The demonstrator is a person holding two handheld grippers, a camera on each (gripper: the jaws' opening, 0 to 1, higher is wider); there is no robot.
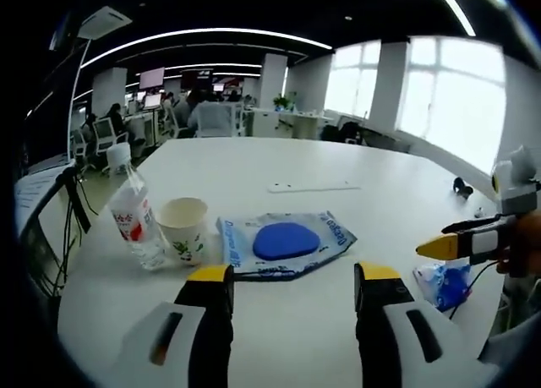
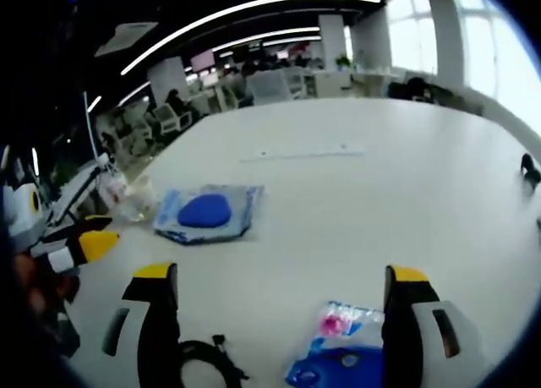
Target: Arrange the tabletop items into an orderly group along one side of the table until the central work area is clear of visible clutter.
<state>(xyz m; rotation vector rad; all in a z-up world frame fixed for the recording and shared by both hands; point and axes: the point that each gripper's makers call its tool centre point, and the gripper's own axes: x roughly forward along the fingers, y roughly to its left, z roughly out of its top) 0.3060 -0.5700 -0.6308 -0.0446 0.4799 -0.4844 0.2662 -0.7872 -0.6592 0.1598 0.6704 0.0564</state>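
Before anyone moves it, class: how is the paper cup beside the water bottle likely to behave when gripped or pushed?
The paper cup looks thin-walled, so it would probably crush under a firm squeeze. It seems light, standing upright and open-topped, so a sideways push may tip it. It stands close to the water bottle, so pushing could knock that too.

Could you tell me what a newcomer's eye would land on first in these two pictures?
Probably the blue pad in its clear packet, lying flat on the white table just beyond the open left gripper. Beside it stand a paper cup and a water bottle, close together. In the right gripper view, a smaller blue packet lies between the jaws of the open right gripper.
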